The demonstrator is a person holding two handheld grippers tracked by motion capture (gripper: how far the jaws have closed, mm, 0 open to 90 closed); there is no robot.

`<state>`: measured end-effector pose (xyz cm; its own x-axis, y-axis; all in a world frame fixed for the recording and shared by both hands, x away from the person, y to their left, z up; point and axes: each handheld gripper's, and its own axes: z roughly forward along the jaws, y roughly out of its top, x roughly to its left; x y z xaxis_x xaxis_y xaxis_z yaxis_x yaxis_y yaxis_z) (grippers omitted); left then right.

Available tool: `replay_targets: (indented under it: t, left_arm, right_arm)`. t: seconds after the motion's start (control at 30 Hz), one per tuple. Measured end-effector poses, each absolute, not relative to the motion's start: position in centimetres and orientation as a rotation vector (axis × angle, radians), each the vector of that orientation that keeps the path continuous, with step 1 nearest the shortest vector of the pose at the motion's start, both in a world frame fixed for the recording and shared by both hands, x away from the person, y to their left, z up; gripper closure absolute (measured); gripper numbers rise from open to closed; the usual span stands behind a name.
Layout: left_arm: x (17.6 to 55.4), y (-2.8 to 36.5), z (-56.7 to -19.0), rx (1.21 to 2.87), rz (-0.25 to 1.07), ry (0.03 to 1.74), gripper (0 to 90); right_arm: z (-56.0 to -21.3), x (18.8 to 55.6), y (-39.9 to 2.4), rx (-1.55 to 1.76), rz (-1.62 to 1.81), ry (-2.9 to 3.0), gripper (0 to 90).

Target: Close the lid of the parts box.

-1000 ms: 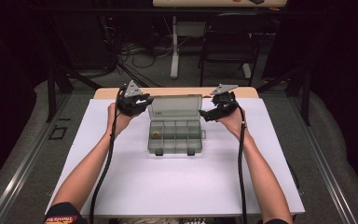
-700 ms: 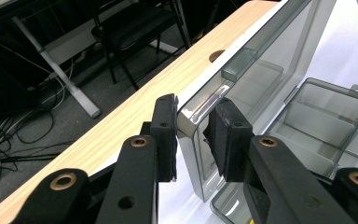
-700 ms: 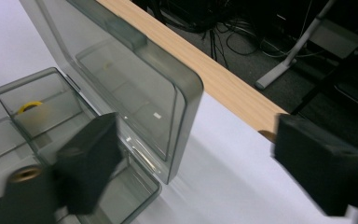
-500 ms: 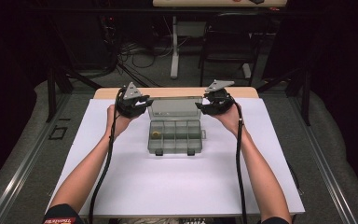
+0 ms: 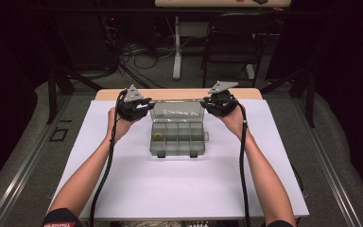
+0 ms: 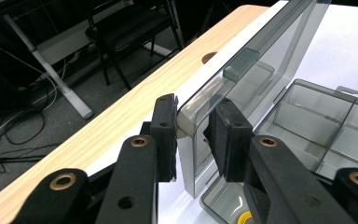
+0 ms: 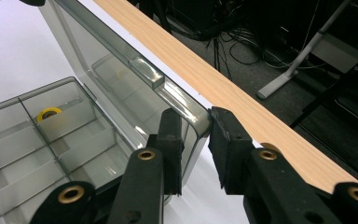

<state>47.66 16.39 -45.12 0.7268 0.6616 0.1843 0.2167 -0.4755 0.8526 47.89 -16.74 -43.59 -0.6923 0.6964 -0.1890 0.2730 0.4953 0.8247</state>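
Raised lid (image 5: 177, 111) pinched at each corner by left gripper (image 5: 144, 108) and just-closed right gripper (image 5: 209, 105); box (image 5: 177, 139), yellow ring (image 5: 157, 136) inside, chair (image 5: 231, 42) beyond table (image 5: 179, 93).

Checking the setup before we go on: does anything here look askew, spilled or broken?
Nothing stands out. The organizer box sits square on the white table cover, lid raised, each upper corner between a gripper's jaws: left gripper, right gripper. One yellow ring lies in a compartment.

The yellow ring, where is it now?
In the high view, the yellow ring lies in the open organizer box's left compartment, below the raised lid.
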Motion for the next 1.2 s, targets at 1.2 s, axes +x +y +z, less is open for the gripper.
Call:
replay_targets:
  t: [1.2]
  left_arm:
    - [45.8, 16.6, -45.7, 2.032, 0.608, 0.686, 69.5]
  right_arm:
    - [-43.9, 45.2, -16.3, 0.71, 1.014, 2.237, 74.2]
